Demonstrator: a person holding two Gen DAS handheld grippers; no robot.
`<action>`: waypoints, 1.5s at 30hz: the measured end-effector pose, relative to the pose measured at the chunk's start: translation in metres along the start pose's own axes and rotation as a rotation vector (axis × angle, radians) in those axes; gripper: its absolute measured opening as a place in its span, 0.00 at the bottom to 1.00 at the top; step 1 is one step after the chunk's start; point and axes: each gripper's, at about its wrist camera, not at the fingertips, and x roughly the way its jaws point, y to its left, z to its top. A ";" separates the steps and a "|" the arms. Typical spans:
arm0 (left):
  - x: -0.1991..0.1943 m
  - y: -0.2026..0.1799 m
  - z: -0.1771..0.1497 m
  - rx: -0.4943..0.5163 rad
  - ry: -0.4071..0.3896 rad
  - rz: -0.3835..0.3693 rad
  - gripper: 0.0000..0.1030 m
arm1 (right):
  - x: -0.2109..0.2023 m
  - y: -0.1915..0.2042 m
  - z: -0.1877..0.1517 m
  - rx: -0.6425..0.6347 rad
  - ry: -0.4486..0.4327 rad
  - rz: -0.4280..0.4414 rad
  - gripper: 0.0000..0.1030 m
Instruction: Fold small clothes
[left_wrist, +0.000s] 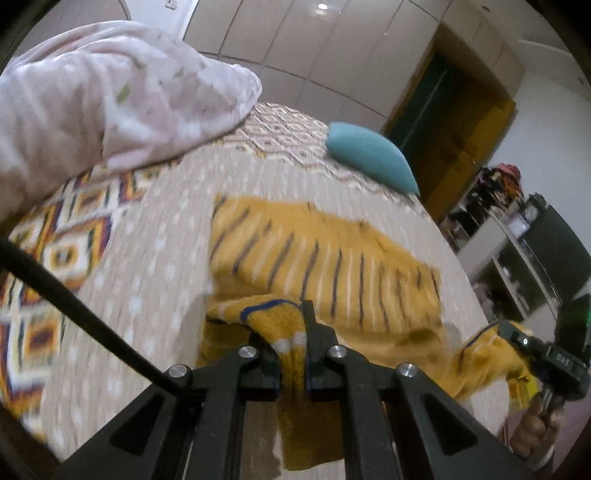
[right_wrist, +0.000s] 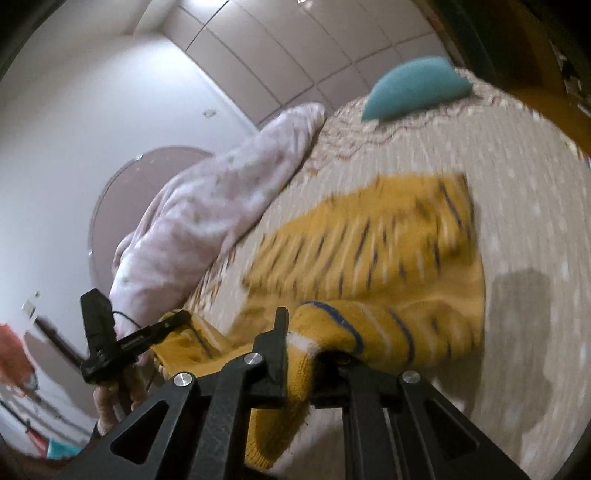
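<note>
Now both near corners of the mustard striped garment (left_wrist: 325, 266) are pinched, left gripper (left_wrist: 291, 354) and right gripper (right_wrist: 303, 350) each clamped on knit. Its far half lies mid-bed (left_wrist: 162, 236). Best carry both corners level toward the far hem, tension even, so edges meet square.

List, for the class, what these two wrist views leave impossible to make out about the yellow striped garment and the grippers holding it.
- Yellow garment: blurred in both views, so neither its type nor any sleeves can be told.
- Its near hem: hidden under the left gripper and the right gripper.
- Right finger of the right gripper: covered by bunched cloth, right wrist view.
- Shelf items: too small, left wrist view.
</note>
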 end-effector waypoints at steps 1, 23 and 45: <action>0.016 0.000 0.015 -0.004 0.001 0.016 0.08 | 0.012 -0.004 0.018 0.008 -0.011 -0.014 0.08; 0.187 0.084 0.111 -0.446 0.115 -0.171 0.61 | 0.185 -0.192 0.135 0.495 0.081 -0.001 0.41; 0.139 0.044 0.018 0.159 0.181 0.461 0.59 | 0.113 -0.132 0.072 0.098 0.139 -0.332 0.44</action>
